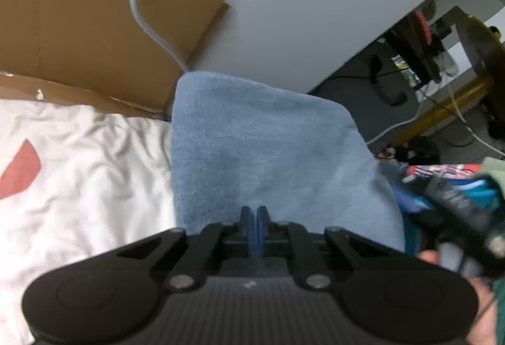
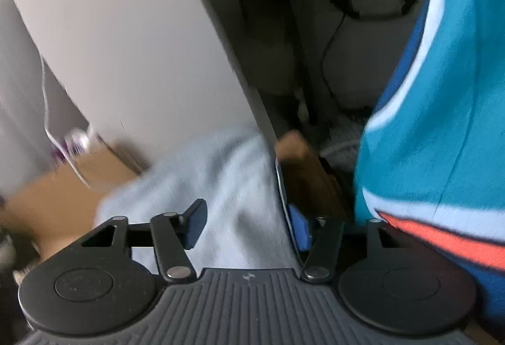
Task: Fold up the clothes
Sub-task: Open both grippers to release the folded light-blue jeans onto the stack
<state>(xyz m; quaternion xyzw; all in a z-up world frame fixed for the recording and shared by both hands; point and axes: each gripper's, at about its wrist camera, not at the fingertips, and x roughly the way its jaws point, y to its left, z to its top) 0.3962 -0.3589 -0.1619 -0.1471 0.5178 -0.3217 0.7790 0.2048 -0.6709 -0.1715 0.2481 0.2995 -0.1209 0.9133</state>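
Note:
A light blue fleece garment (image 1: 262, 149) fills the middle of the left wrist view, folded into a thick pad that reaches a grey surface behind. My left gripper (image 1: 254, 215) is shut, its blue pads together right at the garment's near edge; whether cloth is pinched between them is hidden. In the right wrist view the same blue garment (image 2: 227, 187) lies under my right gripper (image 2: 249, 223), which is open with its fingers (image 2: 195, 223) spread wide over the cloth. The right gripper also shows blurred at the right of the left wrist view (image 1: 457, 212).
A white garment with a red patch (image 1: 72, 174) lies to the left. An open cardboard box (image 1: 94, 26) stands behind it, with a grey cable (image 1: 139, 10) over it. A turquoise, blue and orange garment (image 2: 442, 124) hangs at the right. Cluttered floor with cables (image 1: 410, 111) lies beyond.

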